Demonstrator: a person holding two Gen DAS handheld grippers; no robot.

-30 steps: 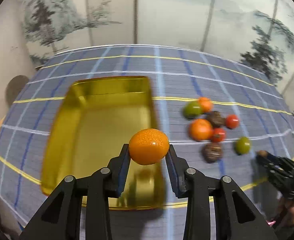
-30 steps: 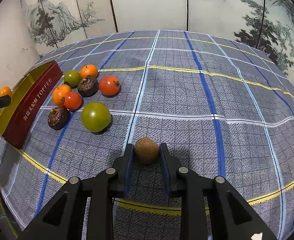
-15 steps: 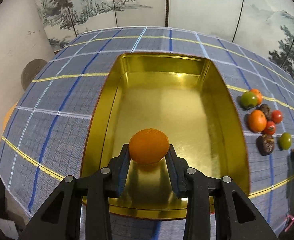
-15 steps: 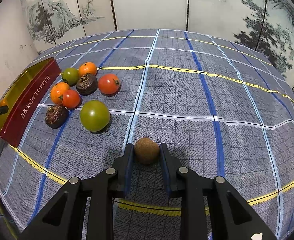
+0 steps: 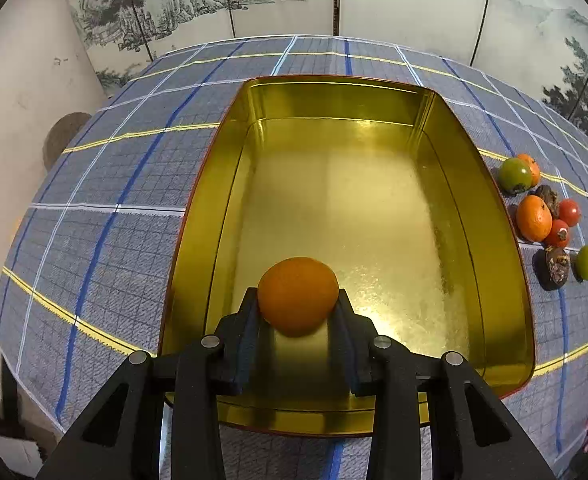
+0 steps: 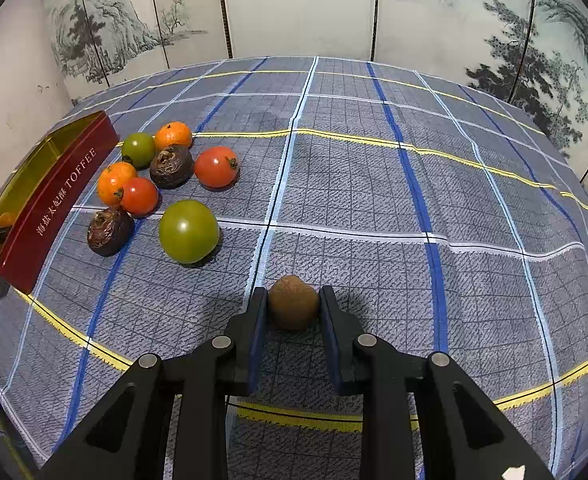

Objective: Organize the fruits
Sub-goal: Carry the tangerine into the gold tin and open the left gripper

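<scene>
You are holding the left gripper [image 5: 297,312] closed on an orange mandarin [image 5: 297,295], its pads pressing both flanks, and it is hanging over the near end of the gold tin [image 5: 198,216]. The tin's floor is showing bare apart from that fruit, so nothing looks deposited yet; whether the mandarin is touching the bottom I cannot tell.

Moving right, past the tin's red wall at about 9 o'clock in the right wrist view, the loose pile is lying on the checked bench [image 6: 373,184]: two mandarins [image 6: 114,182], two red tomatoes [image 6: 215,166], two dark wrinkled fruits [image 6: 170,166], a small green tomato [image 6: 138,149] and a large green tomato [image 6: 188,230], all clustered around 10 o'clock, touching or just beside one another.

Further right, at 6 o'clock, you are keeping the right gripper [image 6: 293,309] clamped on a small brown fruit [image 6: 293,302], just above or on the cloth.

By my judgement the sorting is barely starting: one release pending, one fruit in hand, eight waiting.
</scene>
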